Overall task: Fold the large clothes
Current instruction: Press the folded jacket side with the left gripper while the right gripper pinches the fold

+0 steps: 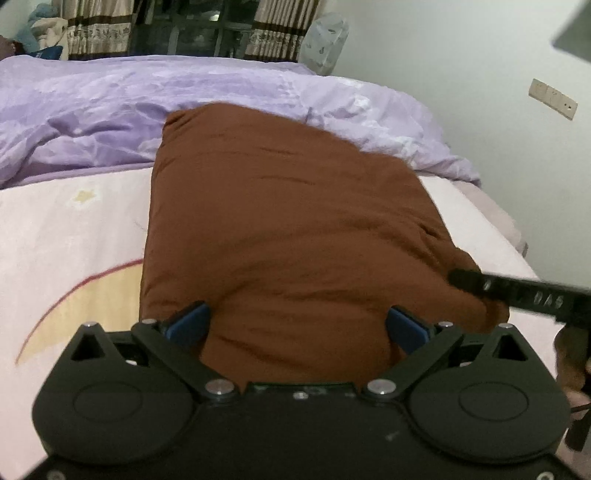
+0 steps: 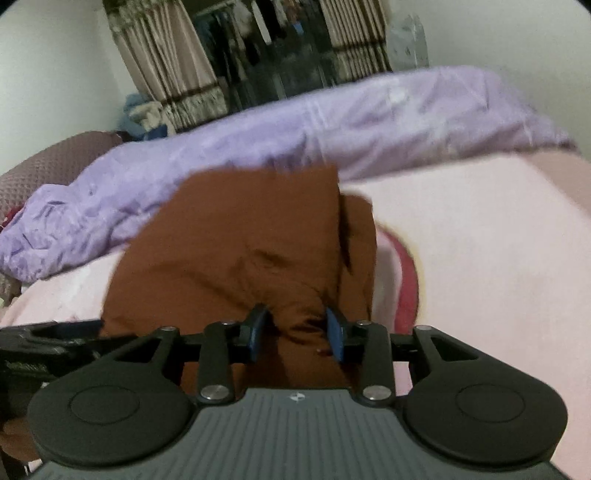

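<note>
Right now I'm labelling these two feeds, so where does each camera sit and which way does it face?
Left wrist: on the left tongs, looking forward and down over the brown garment toward the purple duvet; own blue pads spread wide, right tongs' black finger at the right edge.
Right wrist: on the right tongs, same direction, pads alongside a brown fold.
Shared: garment, duvet, pink sheet, curtains.

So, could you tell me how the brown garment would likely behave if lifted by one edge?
The brown garment would probably sag: it looks soft and creased. Its folded layers might slide apart. It seems thick, so perhaps fairly heavy.
</note>
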